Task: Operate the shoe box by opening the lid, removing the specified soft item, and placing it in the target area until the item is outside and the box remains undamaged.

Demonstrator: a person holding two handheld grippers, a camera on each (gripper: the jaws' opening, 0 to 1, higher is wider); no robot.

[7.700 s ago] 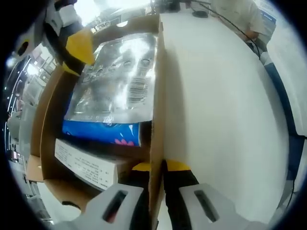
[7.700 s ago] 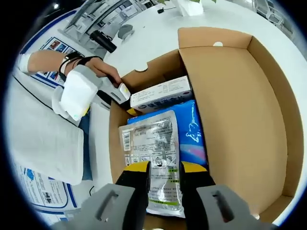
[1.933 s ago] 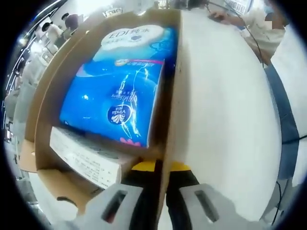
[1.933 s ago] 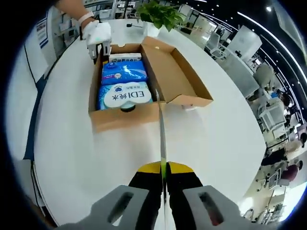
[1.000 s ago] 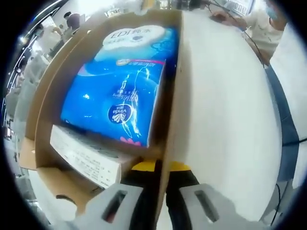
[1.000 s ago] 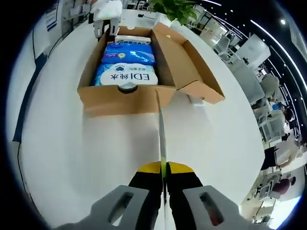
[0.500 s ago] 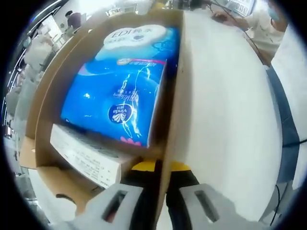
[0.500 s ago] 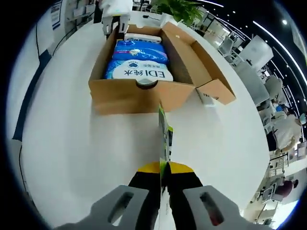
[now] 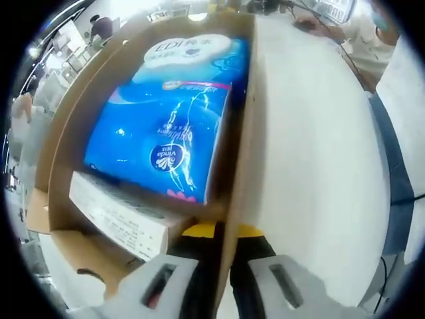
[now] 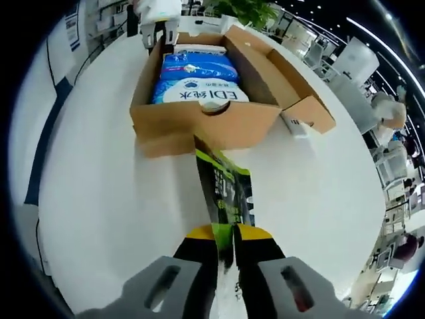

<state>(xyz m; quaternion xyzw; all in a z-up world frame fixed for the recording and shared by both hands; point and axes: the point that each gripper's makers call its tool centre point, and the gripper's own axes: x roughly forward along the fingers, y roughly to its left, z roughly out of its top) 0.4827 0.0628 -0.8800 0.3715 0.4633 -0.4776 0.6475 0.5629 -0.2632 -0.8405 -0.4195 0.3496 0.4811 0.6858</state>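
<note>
The open cardboard shoe box stands on the white table, its lid folded out to the right. Inside lie a blue tissue pack, a white-and-blue pack marked EDI and a white carton. My left gripper is shut on the box's side wall; it also appears at the box's far end, held by a gloved hand. My right gripper is shut on a dark green-and-black foil pouch, which hangs outside the box over the table, just in front of the near wall.
Bare white tabletop spreads left and right of the box. A potted plant stands beyond the box. A small white item lies beside the lid's corner. A person sits at the table's far side.
The pouch in my right gripper has turned from edge-on to showing its printed face, and the right view has come closer to the box. The left gripper still clamps the box wall.
</note>
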